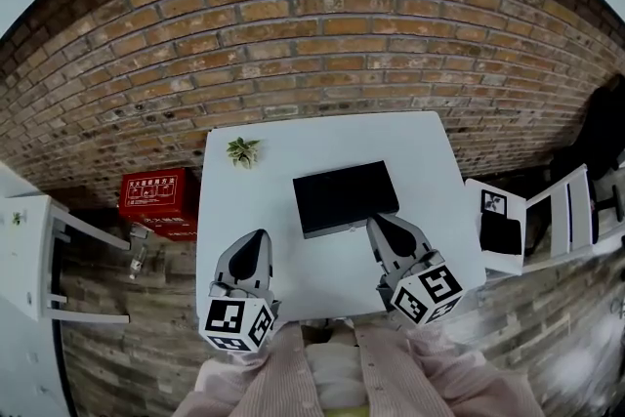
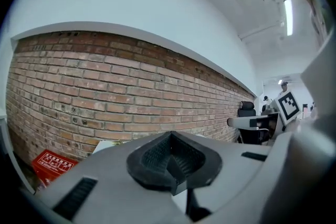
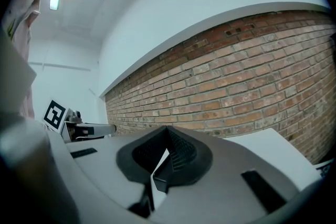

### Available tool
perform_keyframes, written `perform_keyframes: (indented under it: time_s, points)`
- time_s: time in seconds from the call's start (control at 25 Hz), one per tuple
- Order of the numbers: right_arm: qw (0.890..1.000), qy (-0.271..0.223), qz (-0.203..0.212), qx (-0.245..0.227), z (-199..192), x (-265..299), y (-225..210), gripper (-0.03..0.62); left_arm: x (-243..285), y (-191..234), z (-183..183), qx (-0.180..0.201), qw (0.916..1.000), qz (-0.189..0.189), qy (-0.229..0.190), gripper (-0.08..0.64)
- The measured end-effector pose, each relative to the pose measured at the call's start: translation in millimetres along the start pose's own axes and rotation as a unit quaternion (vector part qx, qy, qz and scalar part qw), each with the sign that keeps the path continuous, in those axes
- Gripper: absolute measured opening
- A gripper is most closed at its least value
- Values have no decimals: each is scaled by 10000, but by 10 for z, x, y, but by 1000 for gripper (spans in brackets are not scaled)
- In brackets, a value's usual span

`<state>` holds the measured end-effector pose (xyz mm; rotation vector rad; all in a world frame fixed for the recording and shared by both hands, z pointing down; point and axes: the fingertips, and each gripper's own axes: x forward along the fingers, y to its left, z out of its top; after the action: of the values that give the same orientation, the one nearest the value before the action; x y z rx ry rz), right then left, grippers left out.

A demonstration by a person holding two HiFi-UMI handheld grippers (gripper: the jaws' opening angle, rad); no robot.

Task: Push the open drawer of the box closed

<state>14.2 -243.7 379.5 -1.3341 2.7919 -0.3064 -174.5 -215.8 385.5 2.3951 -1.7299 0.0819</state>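
A flat black box (image 1: 344, 195) lies in the middle of the white table (image 1: 430, 151); from above I cannot tell how far its drawer stands out. My right gripper (image 1: 375, 221) is shut and empty, with its tip at the box's near right corner, touching or nearly touching it. My left gripper (image 1: 259, 236) rests shut and empty over the table, left of the box and apart from it. Both gripper views tilt upward, so the left gripper (image 2: 170, 162) and the right gripper (image 3: 165, 157) show closed pads against the brick wall, and the box is hidden there.
A small potted plant (image 1: 242, 150) stands at the table's far left. On the floor to the left sits a red case (image 1: 158, 195). White chairs flank the table at the left (image 1: 29, 254) and the right (image 1: 547, 210). A brick wall (image 1: 312, 34) runs behind.
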Motion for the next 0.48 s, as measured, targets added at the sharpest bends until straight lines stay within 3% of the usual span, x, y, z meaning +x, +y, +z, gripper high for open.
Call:
perform_keyframes:
  time_s: [0.48]
  points:
    - [9992,-339,-174,-98,290,-199,-82,3,-149,34,196,198,9990,290,-262,-5]
